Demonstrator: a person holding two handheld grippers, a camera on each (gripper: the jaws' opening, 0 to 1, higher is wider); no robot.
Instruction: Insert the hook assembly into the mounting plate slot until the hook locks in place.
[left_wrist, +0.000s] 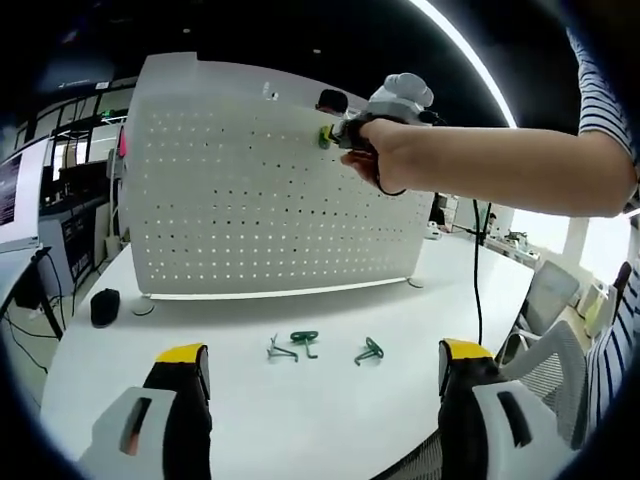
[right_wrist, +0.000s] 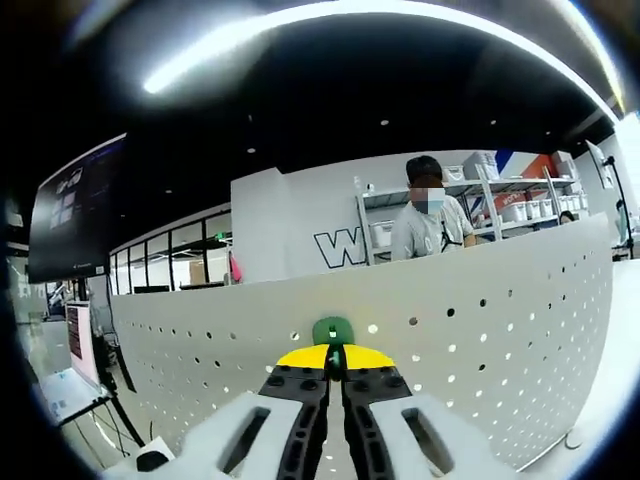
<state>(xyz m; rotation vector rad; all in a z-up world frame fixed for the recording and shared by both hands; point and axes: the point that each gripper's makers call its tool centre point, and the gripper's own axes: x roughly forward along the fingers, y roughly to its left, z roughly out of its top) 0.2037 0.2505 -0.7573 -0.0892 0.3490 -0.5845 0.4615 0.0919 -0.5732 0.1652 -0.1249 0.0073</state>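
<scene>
- My left claw (left_wrist: 325, 385) hangs low over the white round-edged table (left_wrist: 400, 330), its two yellow-tipped black jaws spread wide with nothing between them.
- Far off to its left, on the tabletop, sits a small black rounded object (left_wrist: 105, 306); I cannot tell what it is.
- Just ahead of the gap between those jaws lie three spare hooks: a grey wire hook (left_wrist: 281, 350), a dark green hook (left_wrist: 305, 340) touching or nearly touching it, and a second green hook (left_wrist: 369, 351) a little to the right, apart from the pair.
- Beyond them stands the white perforated metal mounting plate (left_wrist: 230, 190), upright on the table, its rows of holes facing me.
- Up at the plate's top right, my hand (left_wrist: 400, 150) carries the right claw against the board, a green hook assembly (left_wrist: 326, 135) at its tip.
- From the right claw's own camera: my right claw (right_wrist: 335, 368) has its jaws pressed together on the green hook assembly (right_wrist: 333, 331), whose rounded head pokes out just past the yellow tips.
- The hook head sits right at the plate (right_wrist: 480, 330), near its upper edge; whether its prongs have entered a slot is hidden from me.
- Behind the plate stands a person (right_wrist: 425, 225) by metal shelving (right_wrist: 500, 205).
- Step in hand, as I judge it: seating the hook in the slot, not yet confirmed locked.
- Next move, I reckon: push squarely in, then bear down until it catches, and release only after.
</scene>
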